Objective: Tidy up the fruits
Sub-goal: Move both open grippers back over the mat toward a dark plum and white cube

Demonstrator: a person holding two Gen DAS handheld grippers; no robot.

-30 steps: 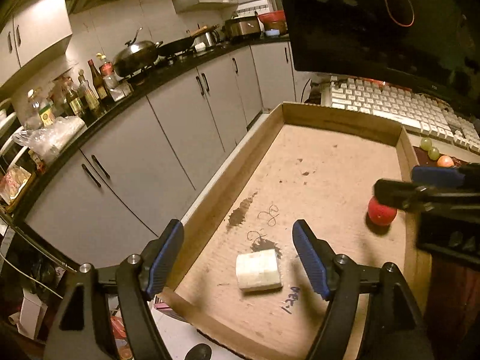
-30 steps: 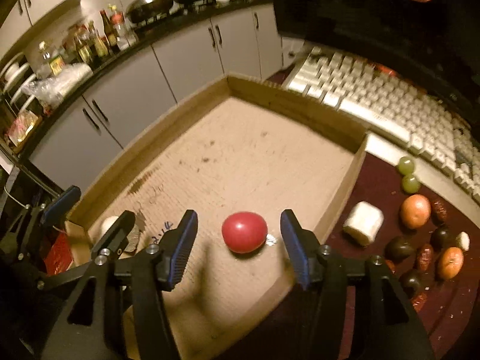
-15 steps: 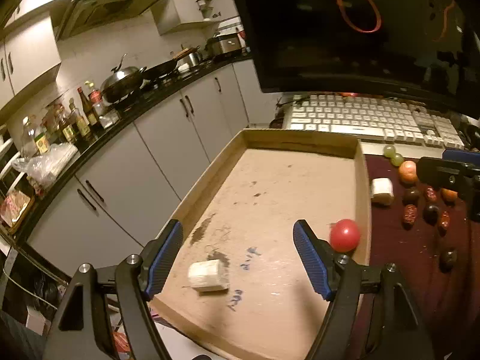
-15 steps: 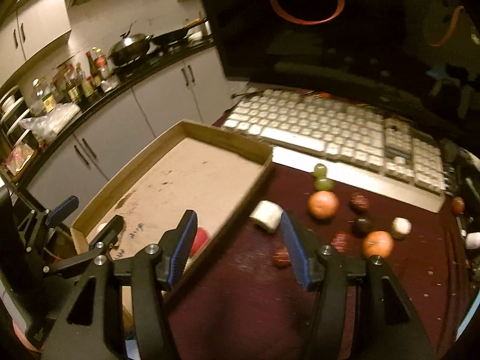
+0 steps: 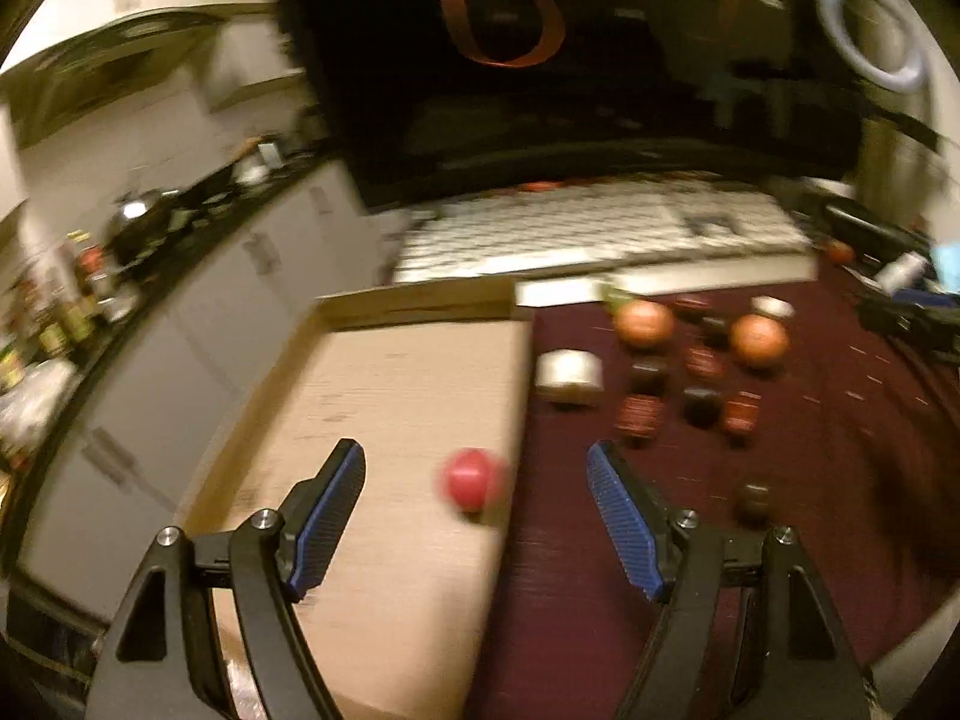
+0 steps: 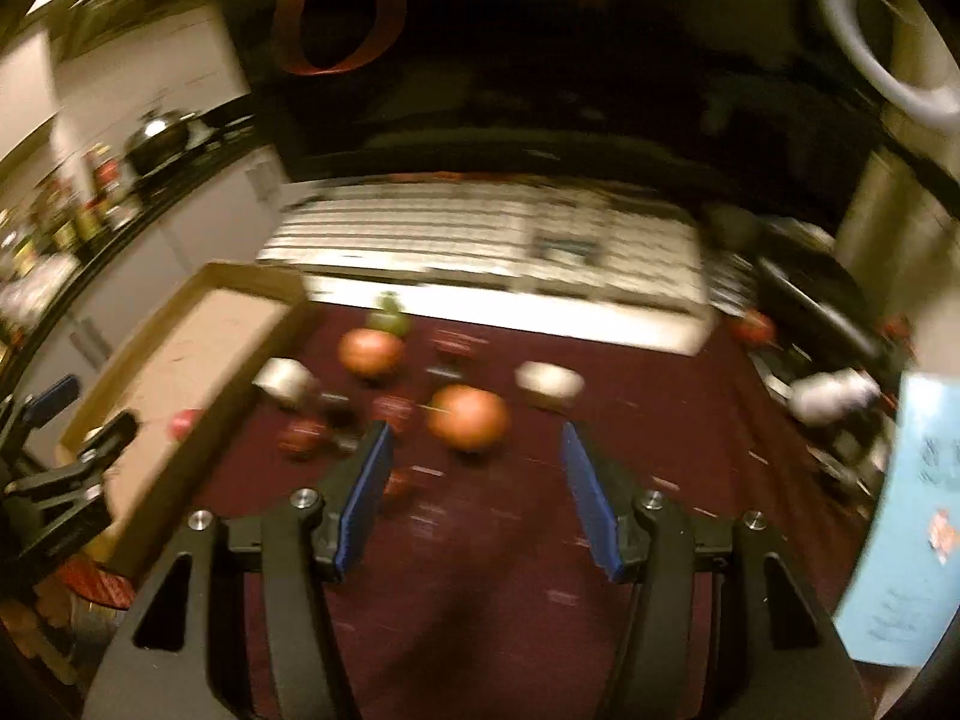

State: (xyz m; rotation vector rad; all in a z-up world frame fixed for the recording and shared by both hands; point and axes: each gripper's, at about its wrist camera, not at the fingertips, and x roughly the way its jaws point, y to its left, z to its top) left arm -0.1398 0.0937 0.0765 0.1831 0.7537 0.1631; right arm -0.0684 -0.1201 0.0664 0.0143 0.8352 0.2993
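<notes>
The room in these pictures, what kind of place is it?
Probably a home kitchen that also serves as a desk: a counter with a wok and bottles, grey cabinets below, and a keyboard beside them.

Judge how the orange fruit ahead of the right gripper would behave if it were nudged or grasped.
The orange fruit looks round, so it would probably roll on the dark red mat. Its curve might slip between flat pads unless centred. The right gripper is open and empty.
</notes>
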